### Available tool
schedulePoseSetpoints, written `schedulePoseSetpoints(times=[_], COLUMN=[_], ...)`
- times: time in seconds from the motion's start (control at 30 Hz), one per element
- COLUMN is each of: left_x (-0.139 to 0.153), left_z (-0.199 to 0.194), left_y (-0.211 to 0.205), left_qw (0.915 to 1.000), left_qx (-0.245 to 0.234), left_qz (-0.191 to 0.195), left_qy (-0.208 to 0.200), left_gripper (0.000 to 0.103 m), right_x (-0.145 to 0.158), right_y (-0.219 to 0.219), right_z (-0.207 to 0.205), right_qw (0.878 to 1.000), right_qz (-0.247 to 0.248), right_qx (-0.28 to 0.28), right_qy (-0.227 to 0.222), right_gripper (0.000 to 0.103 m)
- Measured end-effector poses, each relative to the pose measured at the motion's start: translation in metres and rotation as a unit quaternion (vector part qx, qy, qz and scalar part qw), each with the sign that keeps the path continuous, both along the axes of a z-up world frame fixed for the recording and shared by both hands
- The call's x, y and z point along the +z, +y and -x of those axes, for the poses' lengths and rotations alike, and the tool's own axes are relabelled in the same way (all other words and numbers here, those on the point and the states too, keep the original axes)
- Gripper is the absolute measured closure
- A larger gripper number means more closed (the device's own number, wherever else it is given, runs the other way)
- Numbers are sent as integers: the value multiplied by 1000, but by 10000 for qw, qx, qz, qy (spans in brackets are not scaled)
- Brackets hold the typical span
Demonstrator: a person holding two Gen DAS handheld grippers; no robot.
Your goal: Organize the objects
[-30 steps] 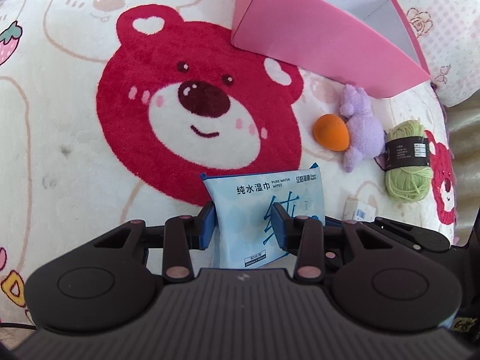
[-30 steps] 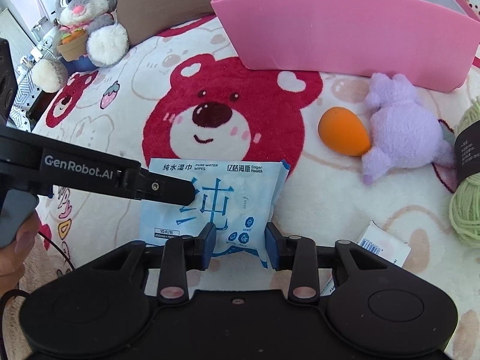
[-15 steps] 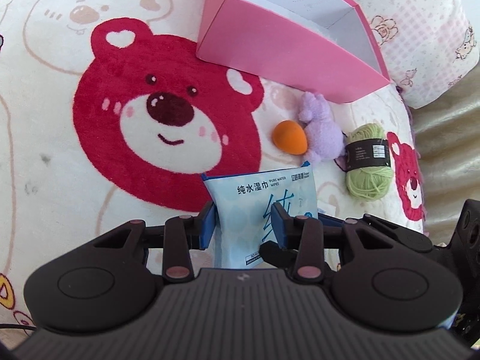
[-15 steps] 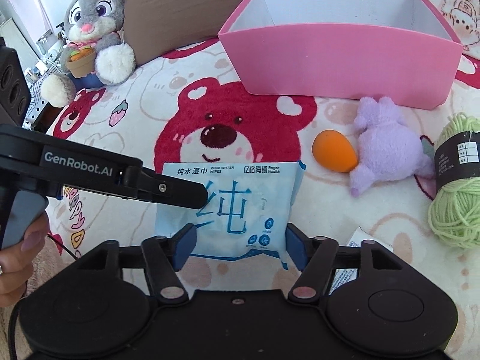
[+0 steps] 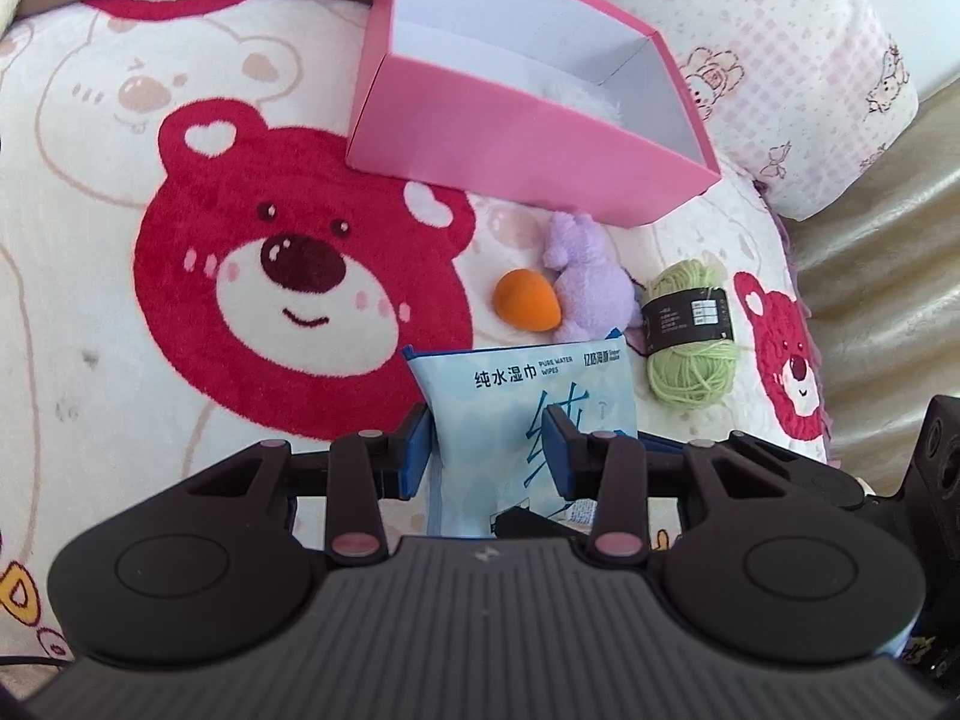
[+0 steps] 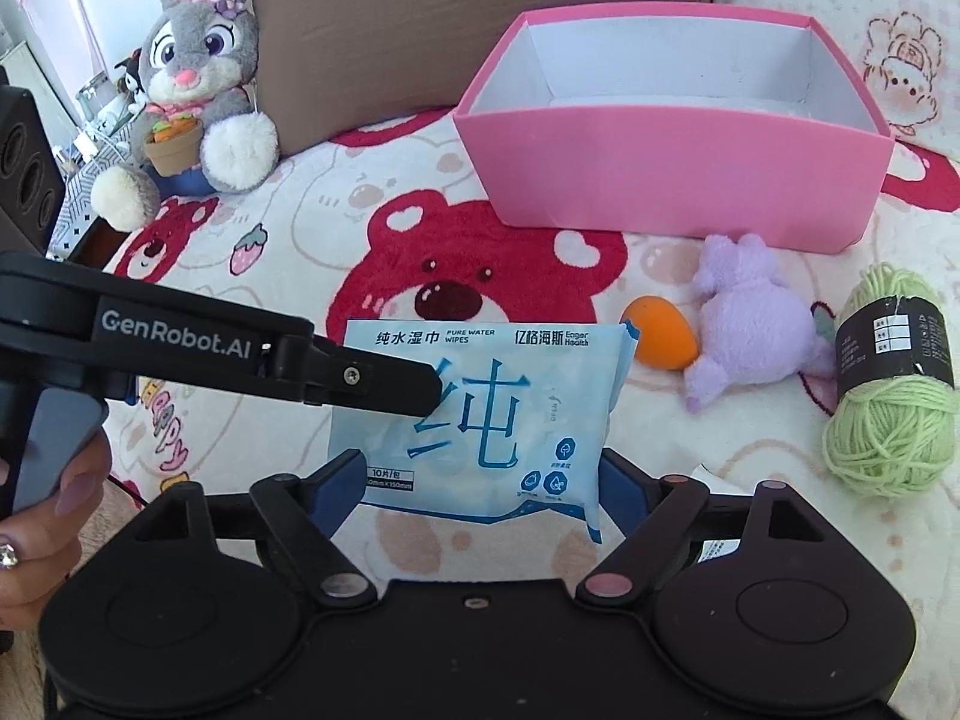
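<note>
A light-blue pack of wet wipes (image 5: 528,396) hangs above the blanket, and my left gripper (image 5: 489,450) is shut on its left part. In the right wrist view one finger (image 6: 360,378) of the left gripper reaches in from the left onto the pack (image 6: 498,408). My right gripper (image 6: 480,480) is opening; the pack's lower edge sits between its blue pads, which stand clear of it. Behind lies an open pink box (image 6: 660,180) (image 5: 510,138). In front of the box are an orange egg-shaped sponge (image 6: 660,333), a purple plush (image 6: 756,330) and a green yarn ball (image 6: 888,396).
Everything rests on a cream blanket with a red bear print (image 5: 288,276). A grey rabbit plush (image 6: 198,84) and a brown cushion (image 6: 450,18) stand at the back left, a pink-checked pillow (image 5: 780,72) at the right. A person's hand (image 6: 36,516) holds the left gripper's handle.
Both grippers have risen with the pack, so more of the box's inside shows. The right jaws spread wide and let go of the pack; the left jaws kept their hold.
</note>
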State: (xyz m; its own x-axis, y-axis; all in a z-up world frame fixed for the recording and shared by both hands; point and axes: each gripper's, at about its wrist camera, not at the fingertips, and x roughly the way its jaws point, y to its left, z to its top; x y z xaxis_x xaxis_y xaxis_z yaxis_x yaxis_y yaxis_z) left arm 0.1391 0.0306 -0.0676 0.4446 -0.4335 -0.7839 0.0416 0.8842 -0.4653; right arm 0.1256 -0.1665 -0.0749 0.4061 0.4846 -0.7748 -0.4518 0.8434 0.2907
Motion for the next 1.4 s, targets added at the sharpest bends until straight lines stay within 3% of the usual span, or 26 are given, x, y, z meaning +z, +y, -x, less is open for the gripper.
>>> schedulePoseSetpoints(times=[0.17, 0.5, 0.83, 1.03, 1.4], left_x=[12, 52, 99, 124, 146], left_z=[5, 11, -9, -25, -56], left_y=[-3, -5, 2, -1, 1], left_qw=[9999, 9988, 9966, 9947, 9918], left_qx=[4, -155, -140, -57, 374], left_qz=[-106, -42, 7, -47, -96], left_qy=[-107, -456, -806, -1021, -1214], left_gripper=[65, 65, 65, 65, 64], right_x=[7, 53, 99, 120, 136], right_y=[0, -3, 0, -1, -6], right_z=[1, 3, -6, -20, -65], right_qw=[10000, 9981, 9900, 9856, 9860], right_qz=[-43, 146, 266, 281, -77], right_qx=[-50, 83, 314, 333, 171], right_qy=[-28, -601, -1351, -1633, -1656], right_gripper=[16, 16, 16, 21, 45])
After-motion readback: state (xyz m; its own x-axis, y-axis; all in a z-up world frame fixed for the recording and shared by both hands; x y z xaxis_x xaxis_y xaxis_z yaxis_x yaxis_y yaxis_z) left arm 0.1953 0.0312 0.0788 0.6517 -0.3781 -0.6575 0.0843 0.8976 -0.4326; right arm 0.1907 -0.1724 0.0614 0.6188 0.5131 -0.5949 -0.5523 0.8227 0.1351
